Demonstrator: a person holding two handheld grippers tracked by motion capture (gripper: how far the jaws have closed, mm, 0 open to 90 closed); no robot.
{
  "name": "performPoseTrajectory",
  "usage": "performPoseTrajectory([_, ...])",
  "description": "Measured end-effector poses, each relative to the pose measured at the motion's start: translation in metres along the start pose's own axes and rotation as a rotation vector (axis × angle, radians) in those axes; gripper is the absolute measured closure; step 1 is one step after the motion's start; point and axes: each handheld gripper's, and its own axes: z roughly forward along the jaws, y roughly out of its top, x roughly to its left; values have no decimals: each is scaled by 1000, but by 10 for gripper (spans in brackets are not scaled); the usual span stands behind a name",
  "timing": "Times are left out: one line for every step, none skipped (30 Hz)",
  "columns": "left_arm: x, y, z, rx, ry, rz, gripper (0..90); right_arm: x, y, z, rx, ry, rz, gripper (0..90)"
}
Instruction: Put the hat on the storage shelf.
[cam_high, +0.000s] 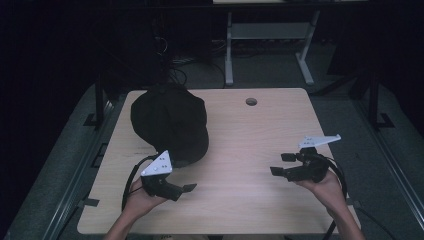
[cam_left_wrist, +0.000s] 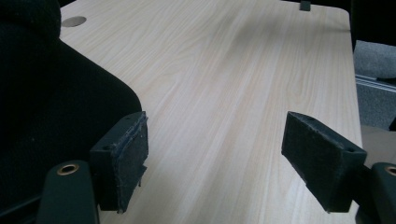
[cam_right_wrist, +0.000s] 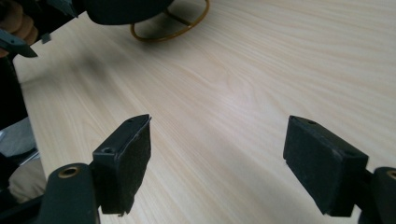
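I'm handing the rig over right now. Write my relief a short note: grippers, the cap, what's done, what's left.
Left gripper: open, holding nothing, just beside the black cap.
Right gripper: open, holding nothing, over bare table on the right side.
Cap: lies on the table's far left part, not gripped.
Done: nothing that can be told from here.
Left: probably close the left gripper on the cap's near edge first.

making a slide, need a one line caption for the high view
Person's hands hold the left gripper and right gripper open over a wooden table, black cap beside the left one.
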Motion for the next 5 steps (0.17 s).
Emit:
performPoseTrajectory([0, 1, 1, 5, -4, -1, 228, 1, -5, 0, -5, -4, 5, 229])
performPoseTrajectory([0, 1, 3, 2, -6, 0, 228, 4, -12, 0, -4, -12, 4, 228])
performPoseTrajectory([-1, 1, 3, 4, -6, 4, 229, 6, -18, 0, 0, -30, -16, 225])
performPoseTrajectory([-1, 2, 5, 6, -7, 5, 229, 9, -22, 0, -1, -40, -20, 223])
performPoseTrajectory([-2, 3, 5, 1, -8, 5, 229, 13, -29, -2, -20, -49, -21, 223])
